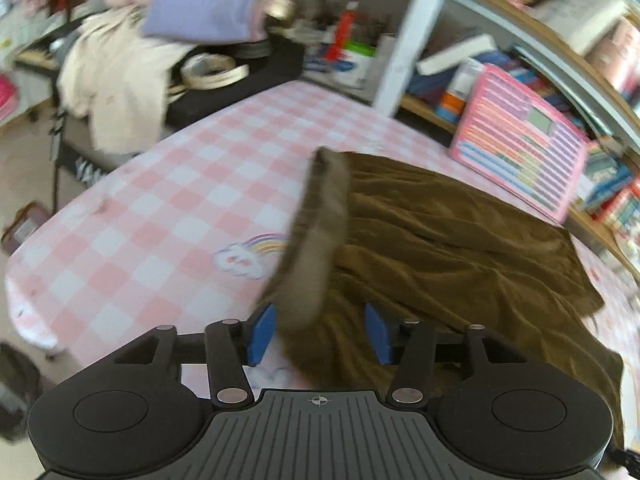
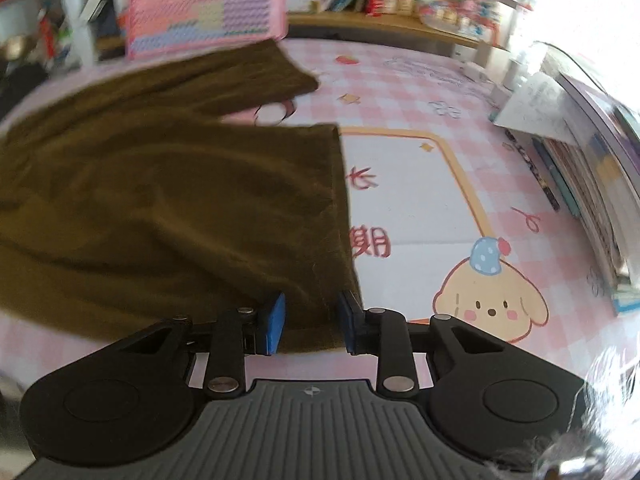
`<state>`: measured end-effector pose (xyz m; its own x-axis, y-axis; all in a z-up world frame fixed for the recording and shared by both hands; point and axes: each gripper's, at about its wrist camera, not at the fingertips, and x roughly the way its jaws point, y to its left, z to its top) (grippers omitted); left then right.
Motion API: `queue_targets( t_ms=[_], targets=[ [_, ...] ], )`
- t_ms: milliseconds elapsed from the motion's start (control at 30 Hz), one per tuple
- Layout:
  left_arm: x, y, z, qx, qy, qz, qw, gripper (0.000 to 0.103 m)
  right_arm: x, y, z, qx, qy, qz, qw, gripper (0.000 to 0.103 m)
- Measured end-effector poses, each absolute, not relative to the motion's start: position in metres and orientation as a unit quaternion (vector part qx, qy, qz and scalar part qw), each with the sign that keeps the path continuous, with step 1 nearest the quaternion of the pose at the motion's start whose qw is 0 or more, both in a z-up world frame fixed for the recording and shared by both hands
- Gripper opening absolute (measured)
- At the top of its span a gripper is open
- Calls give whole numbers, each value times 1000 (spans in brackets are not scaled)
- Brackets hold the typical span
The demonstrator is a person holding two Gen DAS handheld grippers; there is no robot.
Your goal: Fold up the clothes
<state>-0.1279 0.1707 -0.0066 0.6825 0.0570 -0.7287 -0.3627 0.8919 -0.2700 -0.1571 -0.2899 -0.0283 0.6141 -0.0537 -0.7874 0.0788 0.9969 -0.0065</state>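
A dark olive-brown garment [image 1: 440, 240] lies spread and creased on the pink checked tablecloth [image 1: 180, 200]. One thick hem of it [image 1: 320, 232] stands up as a raised fold and runs down between the pads of my left gripper [image 1: 320, 334]. The fold touches the left pad, with a gap to the right pad, so this gripper is open. In the right wrist view the same garment [image 2: 160, 200] covers the left half of the tablecloth [image 2: 400, 184]. Its near right corner fills the space between the blue pads of my right gripper [image 2: 311, 324], which is shut on it.
A pink board [image 1: 516, 136] leans on book-filled shelves behind the table, the same pink board [image 2: 204, 4] in the right view. A cream clothes heap [image 1: 116, 92] and a purple folded cloth [image 1: 200, 0] sit far left. Stacked books [image 2: 580, 184] line the table's right edge.
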Motion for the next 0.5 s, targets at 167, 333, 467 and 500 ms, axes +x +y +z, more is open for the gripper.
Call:
queue_targets(
  t_ms=[167, 333, 467, 500],
  targets=[
    [-124, 179, -18, -217, 393, 134, 884, 50, -154, -285, -24, -5, 434, -46, 900, 27],
    [-116, 179, -26, -220, 394, 131, 883, 21, -158, -281, -33, -22, 448, -51, 892, 27],
    [-108, 188, -25, -225, 377, 138, 888, 13, -157, -272, -35, -32, 450, -40, 891, 28],
    [-106, 190, -25, -228, 375, 142, 887, 13, -156, -270, -35, -34, 450, -34, 892, 28]
  ],
)
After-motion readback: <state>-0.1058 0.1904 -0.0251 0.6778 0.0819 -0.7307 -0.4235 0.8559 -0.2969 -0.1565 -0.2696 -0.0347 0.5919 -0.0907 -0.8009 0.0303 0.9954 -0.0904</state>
